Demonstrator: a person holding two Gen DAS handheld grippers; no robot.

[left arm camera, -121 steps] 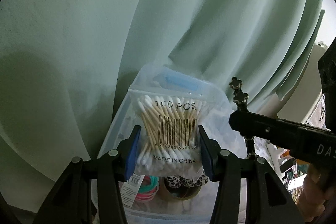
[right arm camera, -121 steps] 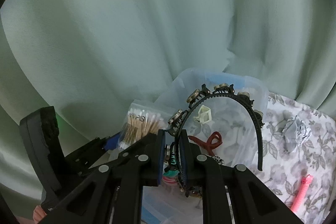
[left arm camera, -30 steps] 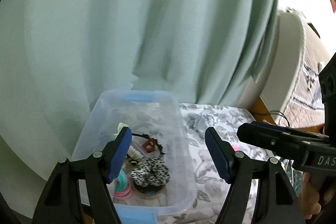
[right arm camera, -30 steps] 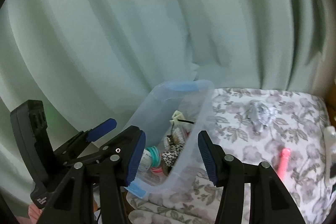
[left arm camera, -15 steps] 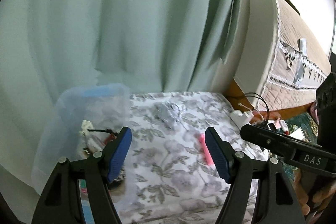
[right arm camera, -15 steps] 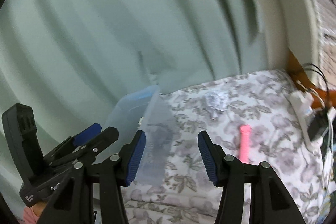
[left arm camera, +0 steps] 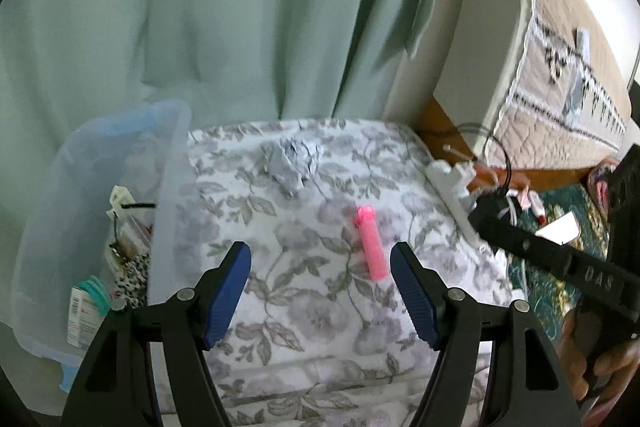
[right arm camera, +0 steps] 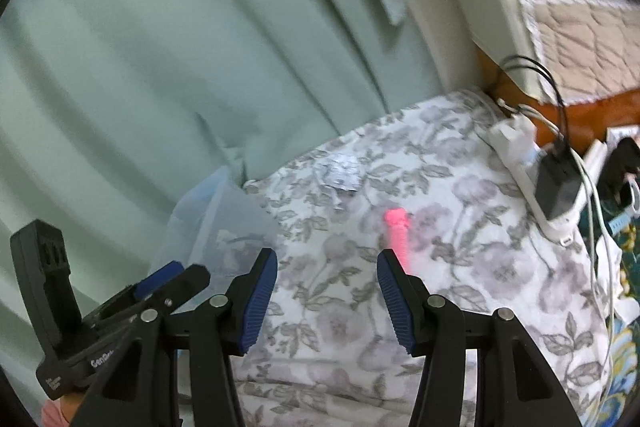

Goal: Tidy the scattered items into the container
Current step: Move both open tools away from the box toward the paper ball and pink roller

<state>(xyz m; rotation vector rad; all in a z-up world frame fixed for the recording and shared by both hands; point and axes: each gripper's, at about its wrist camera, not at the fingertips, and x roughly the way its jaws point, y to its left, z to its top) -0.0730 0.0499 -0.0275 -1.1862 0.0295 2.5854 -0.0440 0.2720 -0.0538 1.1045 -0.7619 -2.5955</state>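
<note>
A clear plastic container (left arm camera: 168,187) with blue handles stands at the left on the floral cloth, with hair ties, a leopard scrunchie and a headband inside; it also shows in the right wrist view (right arm camera: 224,215). A pink stick-shaped item (left arm camera: 370,245) lies on the cloth, seen also in the right wrist view (right arm camera: 398,231). A crumpled grey packet (left arm camera: 292,161) lies farther back, also seen from the right wrist (right arm camera: 340,173). My left gripper (left arm camera: 320,291) is open and empty above the cloth, the pink item near its right finger. My right gripper (right arm camera: 326,297) is open and empty.
Green curtains (left arm camera: 240,7) hang behind the floral cloth (left arm camera: 304,307). A white power strip (right arm camera: 536,195) with a black plug and cables lies at the cloth's right edge. A bed with a quilted cover (left arm camera: 560,67) stands at the right. The right gripper's body (left arm camera: 560,259) crosses the left view.
Four seconds ago the left held a cotton-swab bag and the right a headband over the container; both are now open and empty. Both views have swung right, from the container to the pink item.
</note>
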